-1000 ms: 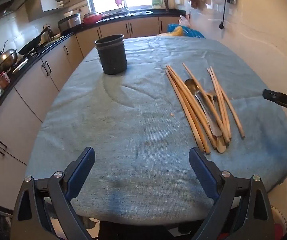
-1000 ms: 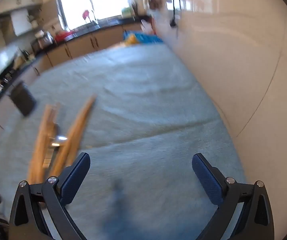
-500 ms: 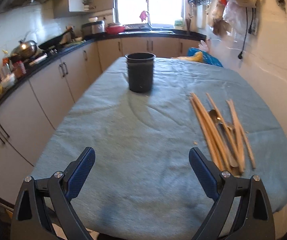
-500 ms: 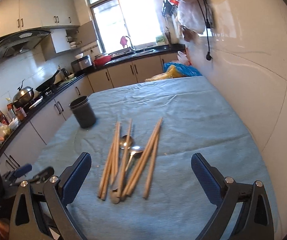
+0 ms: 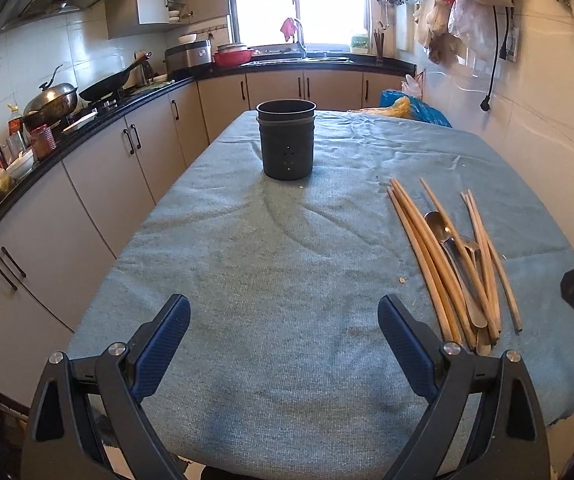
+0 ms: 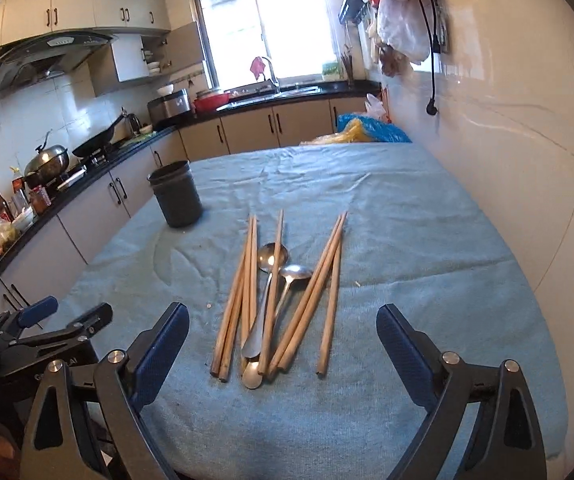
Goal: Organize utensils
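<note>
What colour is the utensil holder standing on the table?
The utensil holder is black, with small holes in its side; the left wrist view shows it best.

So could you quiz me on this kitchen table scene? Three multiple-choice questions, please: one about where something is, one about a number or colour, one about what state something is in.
1. Where does the dark holder stand relative to the pile of utensils, in the right wrist view?
A. Beyond it, to the left
B. On top of it
C. On the floor

2. How many metal spoons lie among the wooden chopsticks?
A. None
B. Two
C. Five

3. What state are the left gripper and right gripper in?
A. Both open, holding nothing
B. Both shut on chopsticks
C. One holds the holder

Answers: 1 A, it stands apart on the blue cloth, farther off and left. 2 B, two shiny bowls show. 3 A, the fingers are spread wide with only cloth between them.
</note>
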`<state>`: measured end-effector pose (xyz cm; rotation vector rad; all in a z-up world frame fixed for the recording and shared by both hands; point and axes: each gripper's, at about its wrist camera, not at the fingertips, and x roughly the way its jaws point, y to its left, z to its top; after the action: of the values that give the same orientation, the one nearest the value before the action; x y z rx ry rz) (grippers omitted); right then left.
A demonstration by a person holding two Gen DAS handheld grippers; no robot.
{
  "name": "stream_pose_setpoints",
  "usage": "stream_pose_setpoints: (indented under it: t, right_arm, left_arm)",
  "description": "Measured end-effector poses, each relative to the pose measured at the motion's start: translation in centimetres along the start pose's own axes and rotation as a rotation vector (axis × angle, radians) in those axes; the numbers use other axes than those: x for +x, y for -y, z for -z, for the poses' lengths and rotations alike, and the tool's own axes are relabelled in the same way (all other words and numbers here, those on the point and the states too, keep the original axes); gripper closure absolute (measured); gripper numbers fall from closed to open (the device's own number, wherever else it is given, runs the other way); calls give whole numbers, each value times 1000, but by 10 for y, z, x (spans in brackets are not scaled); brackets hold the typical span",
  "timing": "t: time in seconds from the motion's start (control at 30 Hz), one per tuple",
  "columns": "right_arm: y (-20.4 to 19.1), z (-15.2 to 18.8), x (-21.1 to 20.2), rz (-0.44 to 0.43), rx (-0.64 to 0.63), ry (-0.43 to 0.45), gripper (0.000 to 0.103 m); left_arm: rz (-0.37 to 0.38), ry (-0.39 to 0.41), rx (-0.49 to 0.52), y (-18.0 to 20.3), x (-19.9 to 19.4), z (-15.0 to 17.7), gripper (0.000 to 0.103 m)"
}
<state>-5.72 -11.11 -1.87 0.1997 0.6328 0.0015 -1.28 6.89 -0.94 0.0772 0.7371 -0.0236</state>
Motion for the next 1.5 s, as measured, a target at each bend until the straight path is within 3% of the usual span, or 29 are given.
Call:
stream_pose_setpoints:
  t: [1.17,1.5]
  right_arm:
    - [3,5,6,-26,22,-28,6]
    - [5,6,7,-34,32,-39,10]
  left_arm:
    - [-6,-16,32,6,1,3,9]
    - [-7,-22,36,6,1,3,9]
